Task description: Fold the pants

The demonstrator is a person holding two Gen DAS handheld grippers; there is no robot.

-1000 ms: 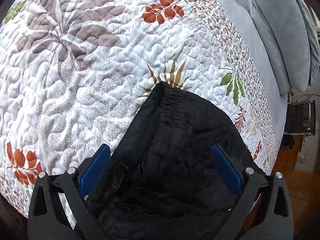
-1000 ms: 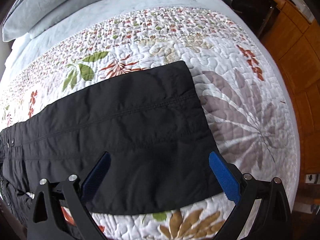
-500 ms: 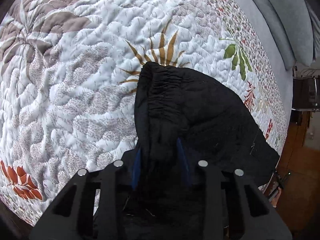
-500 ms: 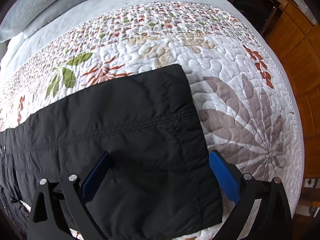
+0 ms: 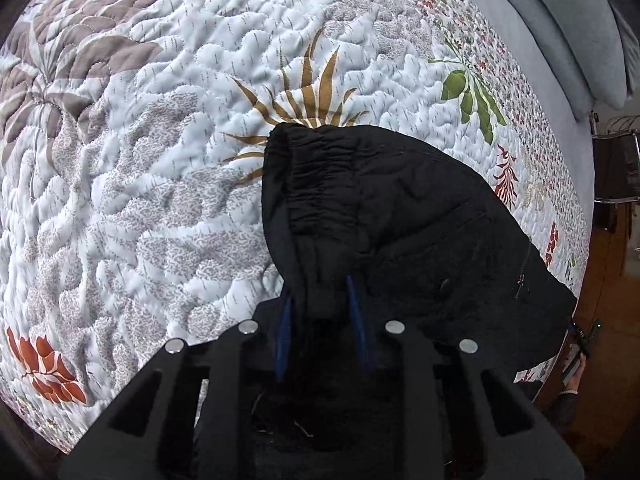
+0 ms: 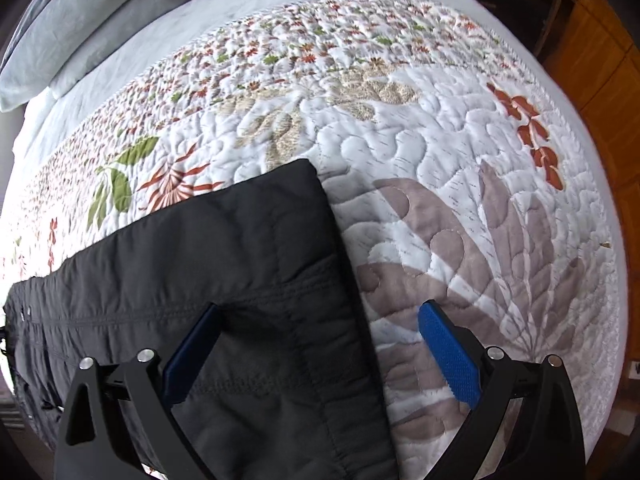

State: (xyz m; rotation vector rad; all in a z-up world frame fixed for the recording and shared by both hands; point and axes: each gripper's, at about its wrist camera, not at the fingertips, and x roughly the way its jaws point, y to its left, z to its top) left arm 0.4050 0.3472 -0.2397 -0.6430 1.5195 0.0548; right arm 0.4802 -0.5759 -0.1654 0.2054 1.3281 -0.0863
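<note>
Nearest the left wrist camera, the left gripper (image 5: 320, 300) has its blue fingers (image 5: 285, 328) pinched together on a bunched fold of the black pants (image 5: 400, 216) at the gathered waistband. In the right wrist view, the right gripper (image 6: 320, 352) hangs with fingers (image 6: 448, 356) wide apart over the hem end of the pants (image 6: 224, 264). The pants lie along the quilt (image 6: 440, 168) on the bed; grey pillows (image 6: 80, 16) sit beyond.
</note>
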